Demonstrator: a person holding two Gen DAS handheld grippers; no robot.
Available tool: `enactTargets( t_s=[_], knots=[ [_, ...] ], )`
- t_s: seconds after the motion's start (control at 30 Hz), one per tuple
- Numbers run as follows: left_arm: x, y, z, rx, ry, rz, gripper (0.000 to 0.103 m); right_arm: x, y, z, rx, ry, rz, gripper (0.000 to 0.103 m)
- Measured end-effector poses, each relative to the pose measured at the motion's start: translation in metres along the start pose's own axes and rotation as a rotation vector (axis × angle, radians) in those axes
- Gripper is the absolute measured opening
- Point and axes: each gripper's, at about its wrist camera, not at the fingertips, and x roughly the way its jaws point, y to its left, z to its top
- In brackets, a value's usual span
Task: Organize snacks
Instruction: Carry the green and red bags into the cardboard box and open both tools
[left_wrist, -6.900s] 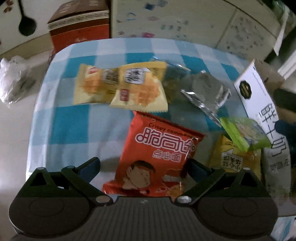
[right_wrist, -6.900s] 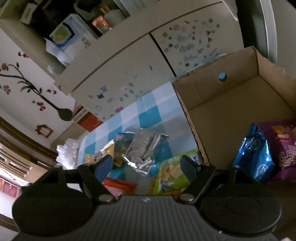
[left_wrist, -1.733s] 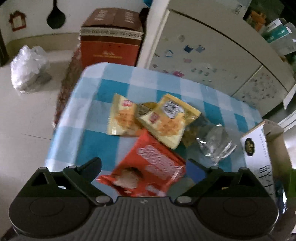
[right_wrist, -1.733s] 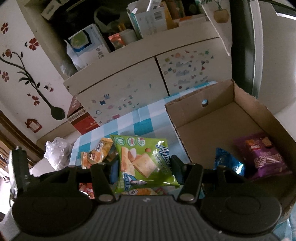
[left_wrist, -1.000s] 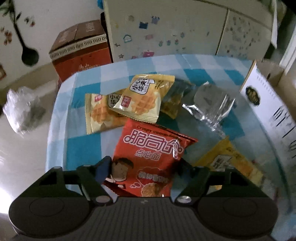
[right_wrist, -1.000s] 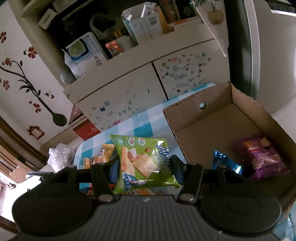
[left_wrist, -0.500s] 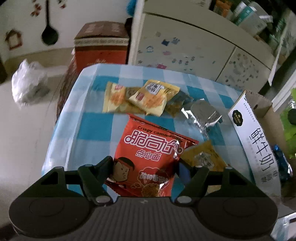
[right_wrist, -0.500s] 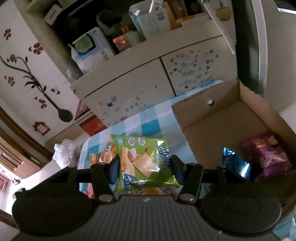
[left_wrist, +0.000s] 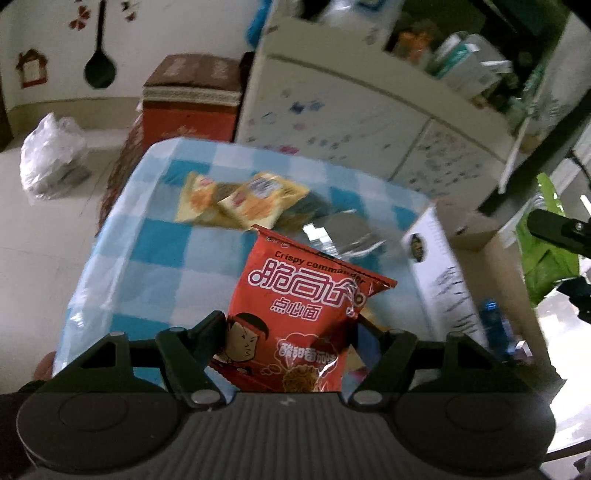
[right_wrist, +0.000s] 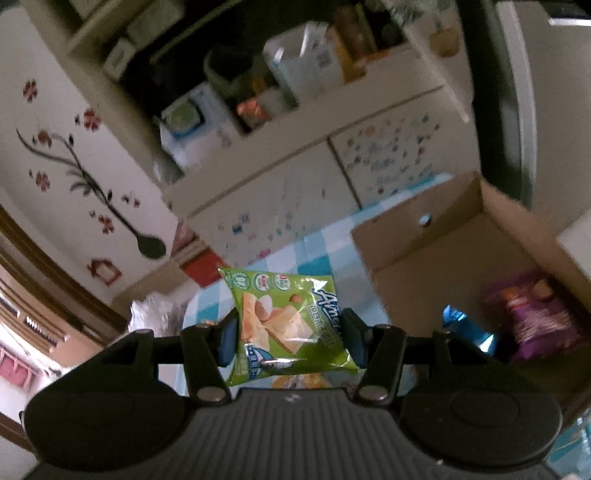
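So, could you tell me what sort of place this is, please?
Most likely a lived-in home: a sticker-covered cabinet with cluttered shelves, a flower wall decal, and a blue checked tablecloth strewn with snack packets.

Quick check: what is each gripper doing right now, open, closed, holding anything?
Left gripper: closed on the red snack bag.
Right gripper: closed on the green snack bag.

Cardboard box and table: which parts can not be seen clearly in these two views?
- Cardboard box: near corner hidden by the right gripper body, right wrist view; purple bag blurred.
- Snacks under the red snack bag, left wrist view: covered by it and the left gripper.
- Yellow packets: print blurred.
- Green snack bag: small print unreadable.
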Motion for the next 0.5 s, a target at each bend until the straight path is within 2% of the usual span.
enactTargets(
  t_s=[0.27, 0.5],
  knots=[
    [-0.003, -0.068, 0.013, 0.025, -0.014, -0.119, 0.078, -0.049, -0.042, 0.023, 0.045, -0.129, -0.059, 0.057],
    [0.007, -0.127, 0.025, 0.060, -0.008, -0.188, 0.078, -0.071, -0.080, 0.031, 0.141, -0.175, -0.110, 0.057]
  ],
)
